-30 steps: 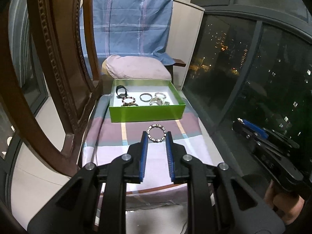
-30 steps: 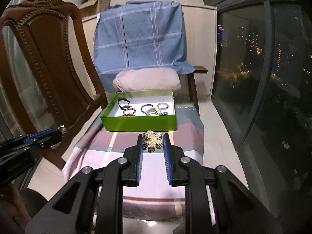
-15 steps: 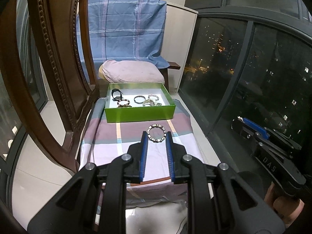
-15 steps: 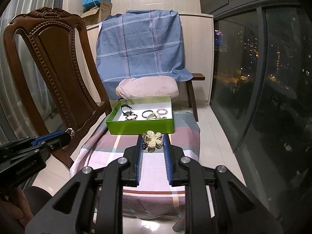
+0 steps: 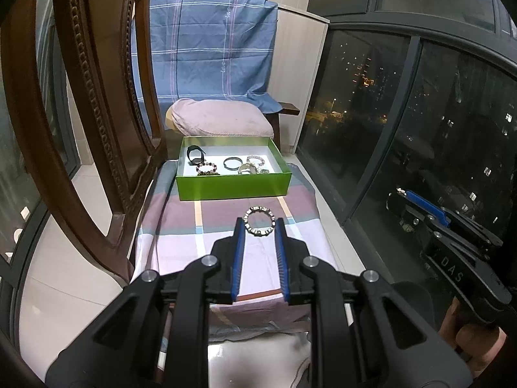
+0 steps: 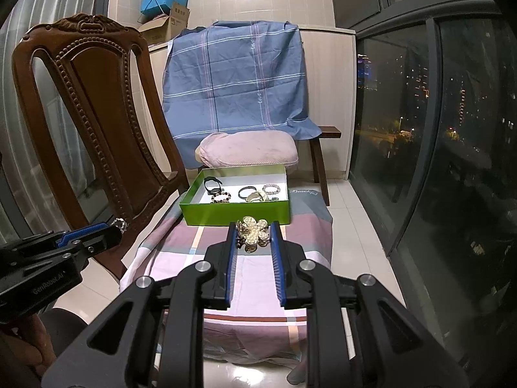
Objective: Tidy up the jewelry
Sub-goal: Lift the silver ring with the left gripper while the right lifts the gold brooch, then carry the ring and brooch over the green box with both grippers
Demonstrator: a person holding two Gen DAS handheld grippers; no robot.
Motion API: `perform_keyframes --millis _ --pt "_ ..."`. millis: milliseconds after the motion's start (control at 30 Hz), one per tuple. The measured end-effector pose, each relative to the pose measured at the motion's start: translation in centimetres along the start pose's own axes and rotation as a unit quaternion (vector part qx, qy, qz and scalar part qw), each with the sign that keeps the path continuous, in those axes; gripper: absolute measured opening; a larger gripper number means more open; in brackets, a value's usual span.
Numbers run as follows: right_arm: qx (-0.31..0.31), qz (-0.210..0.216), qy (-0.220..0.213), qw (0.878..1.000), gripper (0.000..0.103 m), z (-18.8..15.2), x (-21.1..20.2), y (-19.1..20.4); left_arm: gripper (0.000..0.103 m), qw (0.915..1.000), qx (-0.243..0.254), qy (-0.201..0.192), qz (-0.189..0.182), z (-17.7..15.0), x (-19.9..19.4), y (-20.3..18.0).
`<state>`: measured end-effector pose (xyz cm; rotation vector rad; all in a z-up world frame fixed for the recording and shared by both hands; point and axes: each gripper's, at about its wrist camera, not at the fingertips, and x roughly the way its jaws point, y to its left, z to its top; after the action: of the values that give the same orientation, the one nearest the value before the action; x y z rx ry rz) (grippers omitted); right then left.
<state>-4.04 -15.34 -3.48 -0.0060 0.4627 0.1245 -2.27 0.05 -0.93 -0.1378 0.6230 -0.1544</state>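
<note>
Above striped cloth (image 5: 226, 249) | left gripper (image 5: 259, 226) pinching beaded bracelet (image 5: 259, 221) | right gripper (image 6: 252, 231) pinching flower brooch (image 6: 253, 233)

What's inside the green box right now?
The green box holds a black band, a dark beaded bracelet, a dark bangle, a pale beaded bracelet and a gold piece. Its near wall hides the front of the floor.

Quantities: one green box (image 5: 232, 187), one chair (image 6: 97, 113), one pillow (image 6: 248, 152), two hand-held grippers: left (image 5: 259, 223), right (image 6: 253, 226); one bracelet (image 5: 259, 221) and one brooch (image 6: 253, 234) held.
</note>
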Motion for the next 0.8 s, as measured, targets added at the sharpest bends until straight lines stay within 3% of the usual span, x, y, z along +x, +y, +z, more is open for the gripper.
perform_keyframes --millis 367,500,567,633,800 --pt "-0.005 0.017 0.013 1.000 0.020 0.6 2.3 0.1 0.019 0.9997 -0.009 0.020 -0.006 0.7 2.2 0.8" --pt "0.005 0.048 0.026 0.999 0.021 4.1 7.1 -0.5 0.019 0.9998 -0.003 0.019 -0.003 4.4 5.6 1.6" --pt "-0.003 0.051 0.012 0.999 0.021 6.2 9.7 -0.2 0.019 0.9996 -0.005 0.025 -0.009 6.8 8.2 2.3" --pt "-0.009 0.048 0.012 0.999 0.021 8.7 14.2 -0.2 0.019 0.9994 -0.011 0.032 -0.004 9.1 11.5 3.2" --pt "-0.005 0.040 0.058 0.997 0.021 11.8 24.9 -1.3 0.019 0.9973 -0.021 0.070 0.009 13.4 22.0 6.1"
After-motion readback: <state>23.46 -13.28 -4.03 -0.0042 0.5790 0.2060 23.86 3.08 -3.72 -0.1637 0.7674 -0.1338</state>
